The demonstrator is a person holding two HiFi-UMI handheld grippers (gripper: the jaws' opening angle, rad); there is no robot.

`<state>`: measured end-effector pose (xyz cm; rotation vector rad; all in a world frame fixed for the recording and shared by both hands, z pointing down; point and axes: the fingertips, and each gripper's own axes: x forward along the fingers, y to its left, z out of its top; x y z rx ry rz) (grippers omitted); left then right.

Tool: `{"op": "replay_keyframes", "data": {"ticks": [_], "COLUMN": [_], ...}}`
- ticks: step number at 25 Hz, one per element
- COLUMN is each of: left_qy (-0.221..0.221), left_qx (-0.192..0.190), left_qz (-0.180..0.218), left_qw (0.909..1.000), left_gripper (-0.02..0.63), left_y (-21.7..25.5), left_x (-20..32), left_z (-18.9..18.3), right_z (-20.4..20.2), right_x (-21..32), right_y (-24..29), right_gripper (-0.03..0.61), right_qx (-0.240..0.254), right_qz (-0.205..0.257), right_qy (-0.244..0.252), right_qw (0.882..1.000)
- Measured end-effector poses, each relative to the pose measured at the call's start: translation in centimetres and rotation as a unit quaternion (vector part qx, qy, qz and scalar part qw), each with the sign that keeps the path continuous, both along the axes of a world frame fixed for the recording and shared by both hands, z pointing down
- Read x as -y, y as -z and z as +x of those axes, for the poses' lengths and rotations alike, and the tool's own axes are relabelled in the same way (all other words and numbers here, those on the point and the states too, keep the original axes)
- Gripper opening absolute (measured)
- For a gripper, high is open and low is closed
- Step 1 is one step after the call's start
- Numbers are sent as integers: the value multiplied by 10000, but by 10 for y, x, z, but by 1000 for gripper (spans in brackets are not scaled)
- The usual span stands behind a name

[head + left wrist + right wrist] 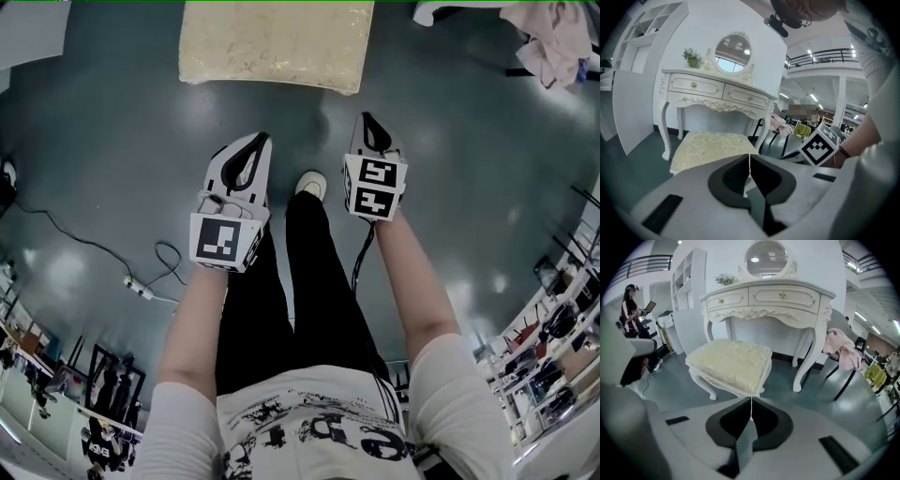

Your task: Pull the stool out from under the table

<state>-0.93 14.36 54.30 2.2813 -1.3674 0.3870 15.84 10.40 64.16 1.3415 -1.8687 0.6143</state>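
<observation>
Here is the head view, looking steeply down: the stool [272, 42] sits at the top centre of the frame, its cream cushioned seat on the grey floor [112, 141], well apart from both grippers. The left gripper [255, 142] is just left of centre, the right gripper [367, 122] just right of centre, both pointing up the frame towards the stool. Between them is the person's shoe [310, 183]. A cable [89, 248] trails across the floor at the left, and a pink cloth [553, 37] lies in the upper right corner.

In the left gripper view the jaws are pressed together with nothing between them, the left gripper [749, 164] empty at lower centre. Beyond it the stool [712, 147] stands in front of the white dressing table [717, 93], with an oval mirror [733, 52] and a small plant [692, 58] on top. The right gripper's marker cube [820, 146] shows at the right.

In the right gripper view it is the same: the right gripper [751, 406] is closed and holds nothing. The stool [731, 364] is at centre frame before the table [768, 298]; how far its rear reaches between the table's legs I cannot tell. A pink garment [841, 350] hangs over a chair at the right, and a person [630, 305] stands at the far left.
</observation>
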Motion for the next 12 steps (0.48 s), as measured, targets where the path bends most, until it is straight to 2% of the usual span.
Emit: {"op": "replay_keyframes", "data": {"ticks": [5,9,12], "left_qy": [-144,30,43], "left_qx": [57,226,210], "left_qz": [148,573,843], "left_qw": [9998,9981,9962], "left_gripper": [17,17,17], "left_y": [67,136,193], "left_x": [23,61,80], "left_z": [-12,-32,-41], "right_z": [-24,-47,-60], "right_x": [12,39,55], "right_y": [97,189,259], "right_gripper": [17,17,17], "right_qx": [456,787,885], "right_qz": [327,945,1387], "right_qy": [28,95,148], "right_qw": [9984,9924,9863]}}
